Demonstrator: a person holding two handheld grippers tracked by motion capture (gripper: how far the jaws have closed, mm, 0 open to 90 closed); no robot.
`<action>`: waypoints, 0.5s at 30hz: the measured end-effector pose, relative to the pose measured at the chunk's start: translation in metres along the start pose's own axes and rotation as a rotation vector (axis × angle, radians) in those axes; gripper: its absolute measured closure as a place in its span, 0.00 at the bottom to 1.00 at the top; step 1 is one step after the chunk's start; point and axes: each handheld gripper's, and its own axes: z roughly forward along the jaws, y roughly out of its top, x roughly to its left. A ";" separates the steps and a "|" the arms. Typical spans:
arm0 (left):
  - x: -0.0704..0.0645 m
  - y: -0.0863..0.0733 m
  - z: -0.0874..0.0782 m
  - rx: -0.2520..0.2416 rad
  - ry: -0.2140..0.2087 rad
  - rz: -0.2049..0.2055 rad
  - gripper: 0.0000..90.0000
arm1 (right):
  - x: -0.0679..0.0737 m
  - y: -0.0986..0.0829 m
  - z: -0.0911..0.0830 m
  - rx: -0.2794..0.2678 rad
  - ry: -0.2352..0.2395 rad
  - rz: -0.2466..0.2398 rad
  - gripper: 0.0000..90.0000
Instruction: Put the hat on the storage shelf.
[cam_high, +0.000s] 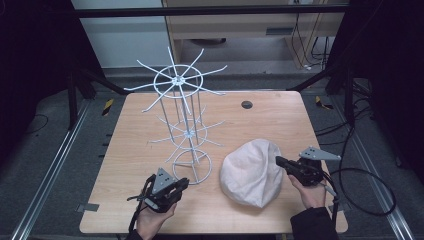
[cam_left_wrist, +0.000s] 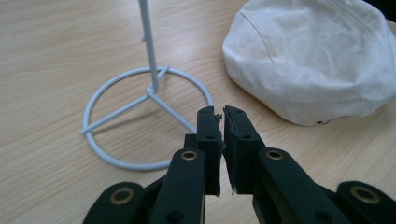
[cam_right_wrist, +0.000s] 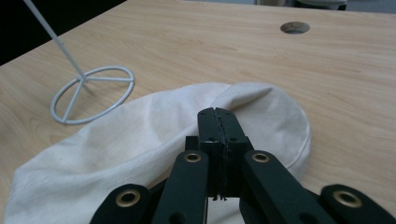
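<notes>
A cream fabric cap (cam_high: 250, 172) lies on the wooden table (cam_high: 270, 120) at the front right. To its left stands a tall white wire rack (cam_high: 177, 80) with radiating arms on a ring base (cam_left_wrist: 116, 111). My left gripper (cam_high: 184, 183) rests low at the front, its jaws shut on nothing, pointing at the ring base's near edge. In the left gripper view the tips (cam_left_wrist: 222, 112) sit just short of the ring, with the cap (cam_left_wrist: 317, 56) to the right. My right gripper (cam_high: 279, 161) is shut and empty, its tips (cam_right_wrist: 218, 112) just above the cap's (cam_right_wrist: 130, 144) right side.
A dark round cable hole (cam_high: 246, 104) sits in the table's far middle, also seen as the hole (cam_right_wrist: 295, 27) in the right gripper view. Black frame posts and cables stand around the table. Bare wood lies left of the rack and behind the cap.
</notes>
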 end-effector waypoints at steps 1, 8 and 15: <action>-0.002 0.001 0.001 -0.003 -0.002 -0.001 0.94 | -0.002 0.002 0.001 -0.004 -0.005 -0.003 1.00; -0.020 0.011 0.013 -0.004 -0.030 0.033 0.94 | -0.015 0.011 0.011 -0.014 -0.032 0.017 1.00; -0.037 0.019 0.023 -0.009 -0.057 0.052 0.94 | -0.025 0.016 0.023 -0.013 -0.034 0.041 1.00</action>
